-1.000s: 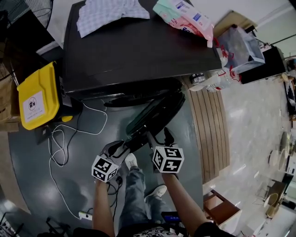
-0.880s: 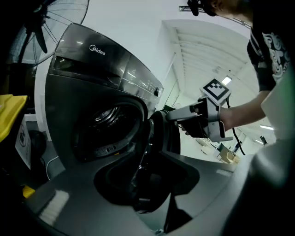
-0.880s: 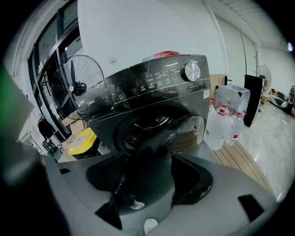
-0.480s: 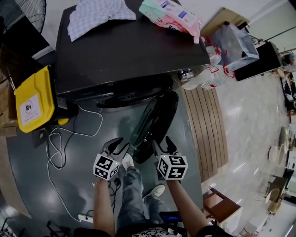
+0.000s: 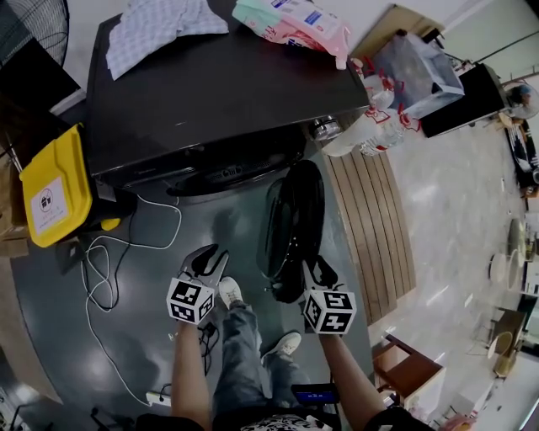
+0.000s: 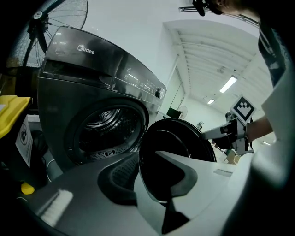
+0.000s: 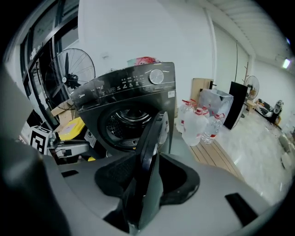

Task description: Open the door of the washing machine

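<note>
The dark washing machine (image 5: pixel 210 93) stands at the top of the head view, its drum opening (image 6: pixel 106 126) uncovered. Its round door (image 5: pixel 295 223) is swung wide, edge-on to me. My right gripper (image 5: pixel 320 271) sits at the door's near rim. In the right gripper view the door (image 7: pixel 152 138) runs between the right gripper's (image 7: pixel 147 184) pads; its jaws have just been closing and press on the rim. My left gripper (image 5: pixel 208 263) hangs left of the door, apart from it. Its jaws have just been closing too, and a narrow gap with nothing in it remains (image 6: pixel 150 184).
A yellow bin (image 5: pixel 52 189) and white cables (image 5: pixel 109 252) lie left of the machine. Water bottles (image 5: pixel 362 135) and a wooden slatted platform (image 5: pixel 370 219) are on the right. A checked cloth (image 5: pixel 156 25) and a pink package (image 5: pixel 295 21) lie on top. My shoe (image 5: pixel 232 290) is between the grippers.
The door has swung further open, to the right, with my right gripper moving right along with it. The left gripper, earlier at the door's edge, now stands clear of it.
</note>
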{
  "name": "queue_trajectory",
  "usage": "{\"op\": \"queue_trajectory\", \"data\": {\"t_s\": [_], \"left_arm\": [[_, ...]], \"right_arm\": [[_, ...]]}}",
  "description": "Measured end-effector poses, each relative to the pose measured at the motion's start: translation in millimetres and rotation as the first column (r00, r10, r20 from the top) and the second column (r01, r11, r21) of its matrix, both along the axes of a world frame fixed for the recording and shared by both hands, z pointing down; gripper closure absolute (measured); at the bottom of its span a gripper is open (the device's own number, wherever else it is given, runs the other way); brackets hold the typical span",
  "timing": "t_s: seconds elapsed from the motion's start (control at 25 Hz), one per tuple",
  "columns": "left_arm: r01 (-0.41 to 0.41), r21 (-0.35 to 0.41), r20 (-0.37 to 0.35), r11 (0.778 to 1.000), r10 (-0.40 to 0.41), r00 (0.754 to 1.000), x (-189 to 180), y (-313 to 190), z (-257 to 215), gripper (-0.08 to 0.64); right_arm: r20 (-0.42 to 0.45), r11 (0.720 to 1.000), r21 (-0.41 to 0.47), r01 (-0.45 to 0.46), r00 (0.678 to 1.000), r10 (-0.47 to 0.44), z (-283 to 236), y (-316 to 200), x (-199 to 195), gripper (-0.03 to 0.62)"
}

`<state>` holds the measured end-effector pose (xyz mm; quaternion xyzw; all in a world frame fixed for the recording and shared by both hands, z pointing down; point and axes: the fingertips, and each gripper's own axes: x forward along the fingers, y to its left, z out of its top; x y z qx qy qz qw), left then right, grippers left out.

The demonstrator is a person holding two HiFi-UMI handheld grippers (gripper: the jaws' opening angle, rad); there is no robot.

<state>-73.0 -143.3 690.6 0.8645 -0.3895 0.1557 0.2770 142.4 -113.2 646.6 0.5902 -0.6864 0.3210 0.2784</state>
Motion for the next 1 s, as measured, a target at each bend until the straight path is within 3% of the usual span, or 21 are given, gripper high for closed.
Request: {"op": "queue_trajectory", "data": {"t_s": [0.36, 0.64, 0.76, 0.88, 1.0], "left_arm": [[0.027, 0.033, 0.073, 0.999, -0.029, 0.997, -16, 2, 6, 0.465], [0.113, 0.075, 0.072, 0.991, -0.118, 0.990, -29, 1, -13, 0.476], [0.158, 0.114, 0.065, 0.981, -0.166, 0.984, -27, 12, -41, 0.482], [0.207, 0.195, 0.053, 0.959, -0.221, 0.974, -23, 25, -88, 0.497], [0.284, 0.248, 0.049, 0.926, -0.305, 0.951, -17, 54, -141, 0.523]], "right_arm": [[-0.039, 0.994, 0.011, -0.107, 0.993, 0.107, 0, 10, 52, 0.455], [-0.043, 0.987, 0.048, -0.150, 0.987, 0.153, -3, 9, 71, 0.449], [-0.018, 0.984, 0.126, -0.126, 0.991, 0.130, -29, 19, 65, 0.449], [0.072, 0.974, 0.214, -0.078, 0.995, 0.064, -67, 32, 45, 0.465], [0.175, 0.956, 0.294, -0.014, 0.984, -0.039, -116, 56, 28, 0.568]]}}
